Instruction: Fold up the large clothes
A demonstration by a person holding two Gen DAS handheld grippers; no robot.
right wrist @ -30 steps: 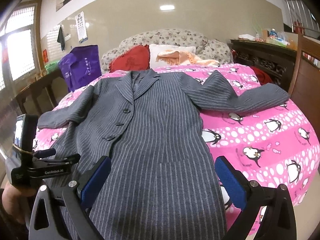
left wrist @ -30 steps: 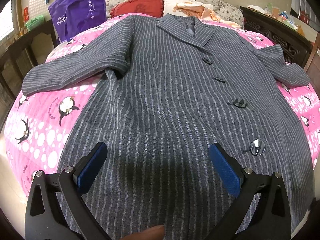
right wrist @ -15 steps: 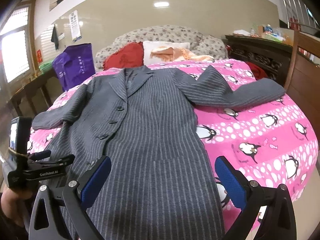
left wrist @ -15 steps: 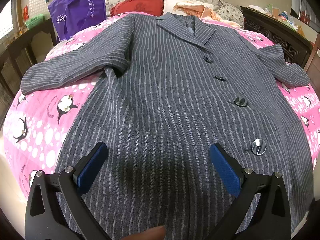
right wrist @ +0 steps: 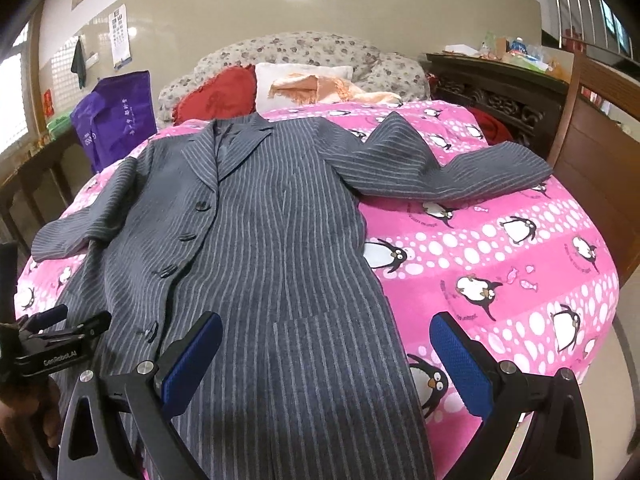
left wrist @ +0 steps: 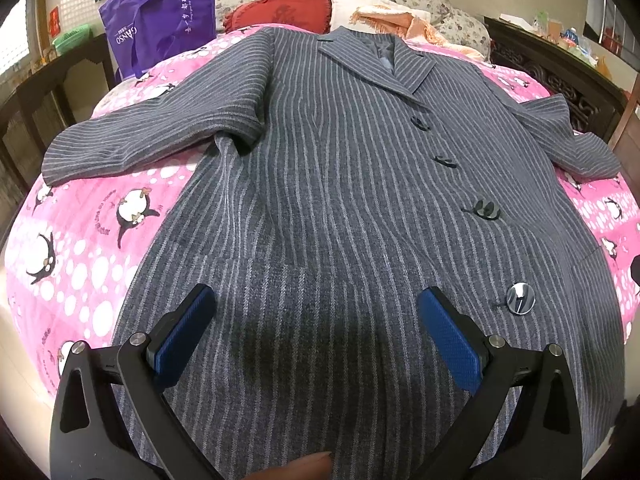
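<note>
A long grey pinstriped coat [left wrist: 332, 184] lies face up and buttoned on a pink penguin-print bedspread [left wrist: 92, 240], collar towards the pillows, both sleeves spread outwards. My left gripper [left wrist: 316, 332] hangs open above the coat's lower front, nothing between its blue pads. In the right wrist view the same coat [right wrist: 260, 248] fills the left and middle. My right gripper [right wrist: 326, 360] is open over the coat's lower right edge. The coat's right sleeve [right wrist: 452, 172] rests on the bedspread [right wrist: 500, 264]. The left gripper's body [right wrist: 48, 344] shows at the left edge, held by a hand.
A purple bag [left wrist: 160, 20] stands at the bed's far left. A red cushion [left wrist: 280, 4], a white pillow and an orange cloth [left wrist: 392, 20] lie at the head. Dark carved wooden furniture [right wrist: 500, 92] lines the right side, and a wooden frame [left wrist: 40, 92] the left.
Both grippers have moved a little forward and lower over the coat's bottom part. The coat has not moved and both grippers stay open.
</note>
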